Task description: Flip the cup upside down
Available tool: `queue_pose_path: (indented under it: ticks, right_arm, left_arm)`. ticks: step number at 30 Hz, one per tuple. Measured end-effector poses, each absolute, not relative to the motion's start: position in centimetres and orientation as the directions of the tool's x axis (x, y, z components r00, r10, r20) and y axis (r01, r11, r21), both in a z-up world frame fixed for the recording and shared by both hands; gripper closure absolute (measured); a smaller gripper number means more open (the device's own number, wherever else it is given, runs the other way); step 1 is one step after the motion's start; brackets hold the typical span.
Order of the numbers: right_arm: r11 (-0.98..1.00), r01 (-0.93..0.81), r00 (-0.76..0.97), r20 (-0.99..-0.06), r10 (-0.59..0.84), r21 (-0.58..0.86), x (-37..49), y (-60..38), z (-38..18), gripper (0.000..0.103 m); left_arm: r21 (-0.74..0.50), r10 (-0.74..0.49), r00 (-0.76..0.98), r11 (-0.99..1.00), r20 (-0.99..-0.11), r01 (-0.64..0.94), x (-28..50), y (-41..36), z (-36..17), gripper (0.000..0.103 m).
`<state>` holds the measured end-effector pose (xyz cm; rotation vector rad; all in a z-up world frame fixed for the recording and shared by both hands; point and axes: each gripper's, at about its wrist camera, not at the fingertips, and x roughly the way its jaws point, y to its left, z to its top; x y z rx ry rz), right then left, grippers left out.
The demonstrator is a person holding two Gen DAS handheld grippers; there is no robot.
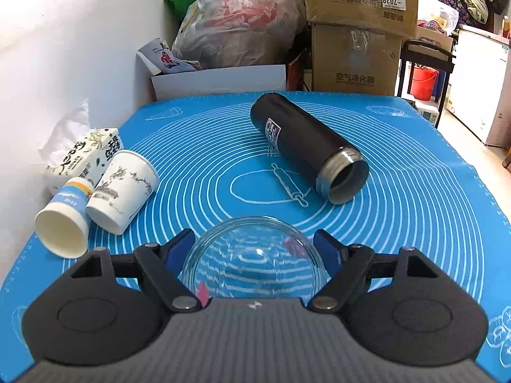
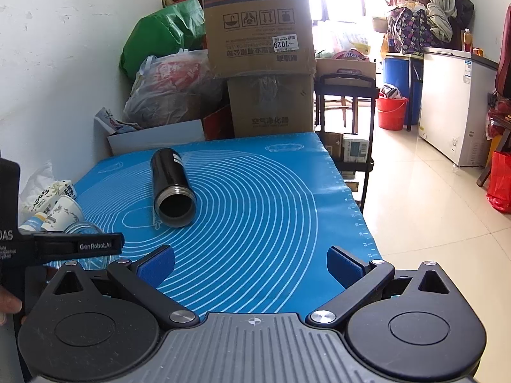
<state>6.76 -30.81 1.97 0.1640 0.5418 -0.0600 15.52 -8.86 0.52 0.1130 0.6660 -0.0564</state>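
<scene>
Left gripper (image 1: 254, 249) spread around, not clamping, glass cup (image 1: 254, 261); seemingly already inverted. Right gripper (image 2: 250, 263) apart, empty.

Tabletop layout
Flask (image 1: 308, 146) lies on its side mid-mat (image 1: 415, 191); two cups (image 1: 123, 191) lie at left, glass (image 1: 252, 258) nearest, boxes (image 1: 357, 54) behind.
</scene>
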Motion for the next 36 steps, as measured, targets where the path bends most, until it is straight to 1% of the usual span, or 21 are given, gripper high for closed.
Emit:
queue_pose_path:
  ticks: [5, 6, 18, 23, 26, 31, 36]
  right_arm:
    - [0.984, 0.105, 0.854, -0.52, -0.015, 0.144, 5.7, -30.9, 2.1, 0.0]
    - [0.984, 0.105, 0.854, -0.52, -0.016, 0.143, 5.5, -30.9, 2.1, 0.0]
    - [0.987, 0.105, 0.849, -0.528, -0.023, 0.125, 3.9, -30.3, 2.3, 0.0]
    - [0.987, 0.102, 0.847, -0.532, -0.022, 0.121, 3.9, -30.0, 2.3, 0.0]
    - [0.988, 0.098, 0.846, -0.533, -0.02, 0.119, 4.0, -29.8, 2.4, 0.0]
    - [0.988, 0.094, 0.844, -0.536, -0.014, 0.123, 4.2, -29.7, 2.3, 0.0]
    - [0.989, 0.089, 0.843, -0.538, -0.013, 0.116, 4.3, -29.4, 2.4, 0.0]
  left_arm:
    - [0.073, -0.022, 0.786, 0.994, -0.618, 0.086, 13.4, -8.8, 0.8, 0.027]
    - [0.077, -0.024, 0.792, 0.993, -0.611, 0.089, 12.9, -8.9, 0.8, 0.031]
    - [0.056, -0.044, 0.779, 0.993, -0.625, 0.101, 11.9, -8.3, 1.1, 0.031]
    - [0.059, -0.043, 0.777, 0.993, -0.628, 0.102, 11.9, -8.0, 0.8, 0.028]
    - [0.048, -0.043, 0.773, 0.994, -0.632, 0.094, 12.1, -7.6, 0.7, 0.025]
    - [0.055, -0.031, 0.772, 0.995, -0.635, 0.085, 12.4, -7.4, 0.7, 0.014]
    - [0.051, -0.031, 0.77, 0.995, -0.637, 0.082, 12.4, -7.1, 0.7, 0.014]
